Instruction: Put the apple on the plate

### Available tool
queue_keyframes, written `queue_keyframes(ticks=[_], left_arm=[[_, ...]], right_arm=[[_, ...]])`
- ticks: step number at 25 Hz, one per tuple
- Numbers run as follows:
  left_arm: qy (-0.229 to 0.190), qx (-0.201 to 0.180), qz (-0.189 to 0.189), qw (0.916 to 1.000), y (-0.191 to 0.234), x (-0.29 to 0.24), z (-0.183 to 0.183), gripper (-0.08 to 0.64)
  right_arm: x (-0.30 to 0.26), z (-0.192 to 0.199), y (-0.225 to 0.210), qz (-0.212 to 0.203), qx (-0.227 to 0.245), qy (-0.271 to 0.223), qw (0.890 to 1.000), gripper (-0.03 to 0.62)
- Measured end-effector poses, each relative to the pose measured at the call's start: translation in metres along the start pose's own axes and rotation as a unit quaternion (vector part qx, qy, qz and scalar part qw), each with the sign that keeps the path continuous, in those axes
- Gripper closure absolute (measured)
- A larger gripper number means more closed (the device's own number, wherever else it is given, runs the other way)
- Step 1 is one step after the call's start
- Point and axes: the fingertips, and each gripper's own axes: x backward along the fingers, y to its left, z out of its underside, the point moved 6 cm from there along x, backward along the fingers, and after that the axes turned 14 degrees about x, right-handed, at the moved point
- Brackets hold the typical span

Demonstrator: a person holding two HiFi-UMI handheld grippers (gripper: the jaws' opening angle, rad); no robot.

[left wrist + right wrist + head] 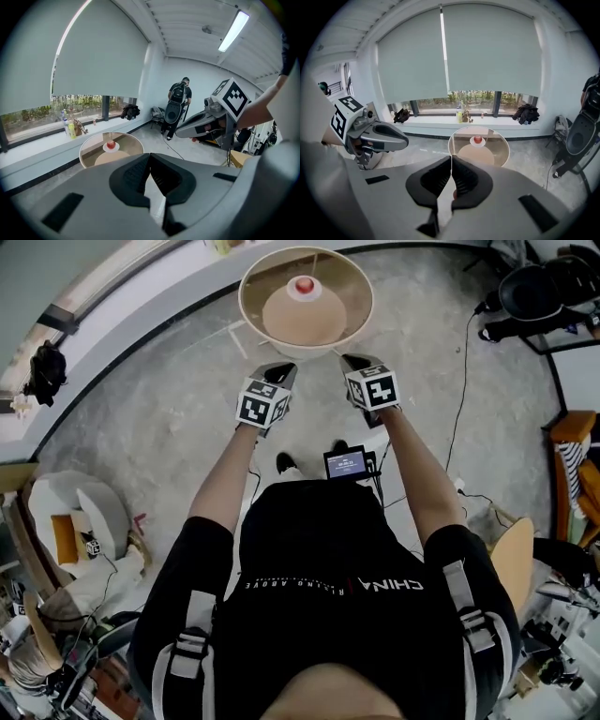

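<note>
Stuff you couldn't really make out

The bottles [461, 115] on the windowsill [436, 123] were too tiny to tell apart, the dark bundle [526, 114] further along was anyone's guess, and the apple [477, 139] was just a red dot over the tabletop [500, 146].

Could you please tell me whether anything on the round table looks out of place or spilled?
Nothing stands out: the apple sits on its small plate on the round table, with nothing spilled.
</note>
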Motion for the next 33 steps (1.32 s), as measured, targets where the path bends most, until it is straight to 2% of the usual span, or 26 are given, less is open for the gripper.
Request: queue_keyframes(ticks=[8, 12, 15, 22, 33], left_arm=[[-0.016, -0.019, -0.023, 0.9994, -0.048, -0.026, -0.001, 0.541], [-0.022, -0.014, -0.043, 0.9988, -0.065, -0.043, -0.016, 0.541], [-0.019, -0.028, -0.053, 0.9980, -0.077, -0.040, -0.021, 0.541], [-0.019, -0.059, -0.072, 0.9955, -0.081, -0.029, -0.027, 0.541], [-0.040, -0.041, -0.071, 0.9958, -0.078, -0.045, -0.045, 0.541]], right_arm=[[0.041, 0.021, -0.027, 0.023, 0.045, -0.031, 0.998, 0.558], [0.051, 0.026, -0.056, 0.009, 0.050, -0.046, 0.998, 0.558], [0.056, 0.026, -0.064, 0.000, 0.047, -0.059, 0.997, 0.558], [0.057, 0.025, -0.057, -0.023, 0.031, -0.071, 0.997, 0.558], [0.045, 0.016, -0.079, -0.031, 0.052, -0.067, 0.996, 0.560]])
